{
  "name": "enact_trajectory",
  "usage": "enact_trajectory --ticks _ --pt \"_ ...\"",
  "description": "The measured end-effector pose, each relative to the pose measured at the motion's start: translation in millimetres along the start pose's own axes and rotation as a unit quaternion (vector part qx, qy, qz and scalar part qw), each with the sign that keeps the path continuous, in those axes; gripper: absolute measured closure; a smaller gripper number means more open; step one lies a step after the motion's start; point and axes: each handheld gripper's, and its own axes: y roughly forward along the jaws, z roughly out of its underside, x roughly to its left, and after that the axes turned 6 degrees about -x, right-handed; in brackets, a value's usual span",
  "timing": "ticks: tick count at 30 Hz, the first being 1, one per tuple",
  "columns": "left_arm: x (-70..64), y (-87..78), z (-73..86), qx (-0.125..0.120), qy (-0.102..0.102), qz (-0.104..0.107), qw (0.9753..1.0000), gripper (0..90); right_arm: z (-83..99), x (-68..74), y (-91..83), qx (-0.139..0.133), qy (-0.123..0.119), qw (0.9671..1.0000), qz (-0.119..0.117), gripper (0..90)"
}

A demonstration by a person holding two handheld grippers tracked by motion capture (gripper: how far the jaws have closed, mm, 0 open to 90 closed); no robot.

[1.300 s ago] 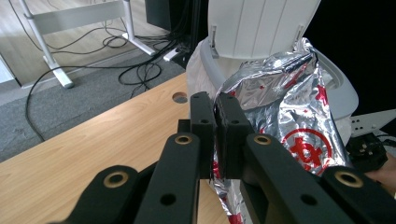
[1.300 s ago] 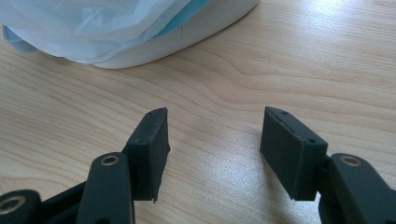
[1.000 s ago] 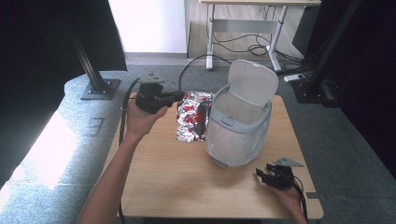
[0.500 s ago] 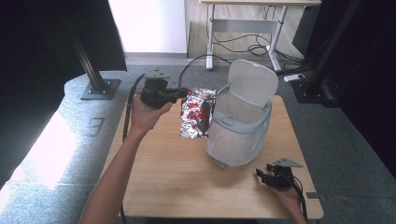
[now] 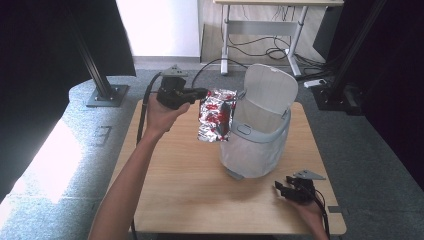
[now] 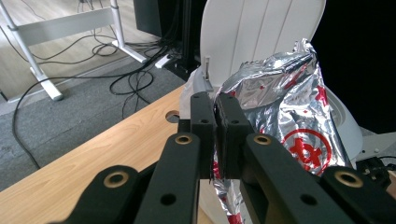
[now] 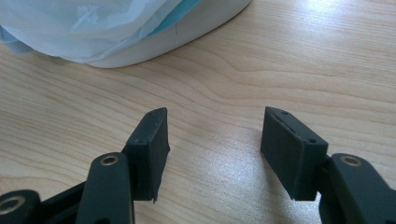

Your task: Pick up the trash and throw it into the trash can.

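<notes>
Left gripper (image 5: pixel 204 93) pinching foil bag (image 5: pixel 216 115) at its edge; light, crinkly, slippery. Right gripper (image 5: pixel 281 189) spread, near table's (image 5: pixel 180 185) right front corner.

Silver foil bag (image 5: pixel 216 120), red print; white bin (image 5: pixel 260 135).

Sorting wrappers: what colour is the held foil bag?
Silver foil bag with red print; left gripper view.
</notes>
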Motion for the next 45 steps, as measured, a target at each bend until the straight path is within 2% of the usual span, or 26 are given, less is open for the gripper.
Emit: enact_trajectory --ticks 13,24,37,45 --pt "0.3 13.2 -11.9 -0.002 0.004 0.007 1.0 86.9 0.2 -1.1 -0.4 -0.001 0.006 1.0 -0.001 40.7" --pt "-3.5 30.5 -20.4 0.006 0.011 0.015 0.9998 86.9 0.1 -0.8 -0.4 -0.001 0.005 1.0 -0.001 40.7" --pt "-6.1 39.3 -33.6 0.004 0.016 0.018 0.9997 86.9 0.2 -1.2 -0.3 -0.002 0.007 1.0 -0.002 40.7" --pt "-7.1 44.4 -35.6 0.007 0.017 0.018 0.9997 86.9 0.1 -1.0 -0.4 -0.002 0.007 1.0 -0.001 40.7"
